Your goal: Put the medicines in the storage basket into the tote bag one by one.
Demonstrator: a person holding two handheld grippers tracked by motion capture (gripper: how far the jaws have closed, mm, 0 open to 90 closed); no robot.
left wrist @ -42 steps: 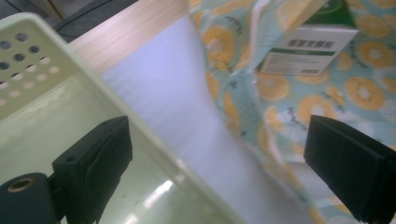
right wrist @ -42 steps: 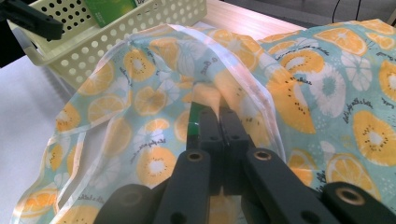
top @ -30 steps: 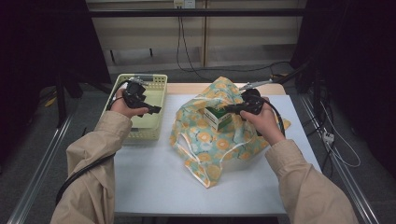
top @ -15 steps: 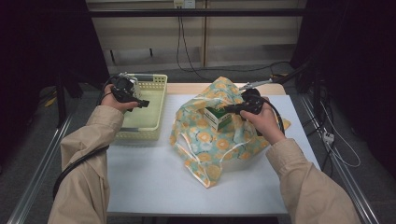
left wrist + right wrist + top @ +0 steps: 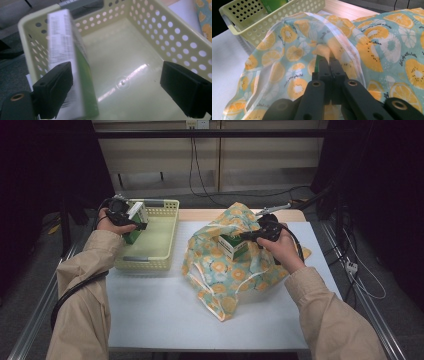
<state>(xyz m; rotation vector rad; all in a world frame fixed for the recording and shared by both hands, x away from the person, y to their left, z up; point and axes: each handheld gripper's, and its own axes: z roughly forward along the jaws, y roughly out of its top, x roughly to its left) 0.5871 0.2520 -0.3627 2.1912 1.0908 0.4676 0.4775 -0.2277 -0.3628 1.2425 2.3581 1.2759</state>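
The left gripper (image 5: 131, 220) hangs over the near-left corner of the pale yellow perforated basket (image 5: 165, 262), and its jaws stand wide apart. In the left gripper view a green and white carton (image 5: 72, 67) stands upright against the inner face of one black finger (image 5: 53, 91), leaning on the basket wall just behind it; the other finger (image 5: 183, 91) is well apart from the carton, with bare basket floor between them. So the fingers are open and not pressing the carton from both sides. Whether the carton's base rests on the basket floor cannot be told, since the bottom edge runs out of view.

The right gripper (image 5: 252, 236) sits over the fruit-print bag (image 5: 220, 270), which lies crumpled on the white table (image 5: 150, 320) just beside the basket. In the right gripper view its fingers (image 5: 329, 68) are closed together on a fold of the bag's cloth at the mouth, and a thin green edge shows right at the fingertips. Just below and ahead of those fingertips, in the high view, a second green and white carton (image 5: 233, 246) stands in the bag's opening, with the bag's cloth gathered around it. The bag's white-edged handles trail on the table on the near side of the right fingers, toward the person's sleeve (image 5: 325, 315)
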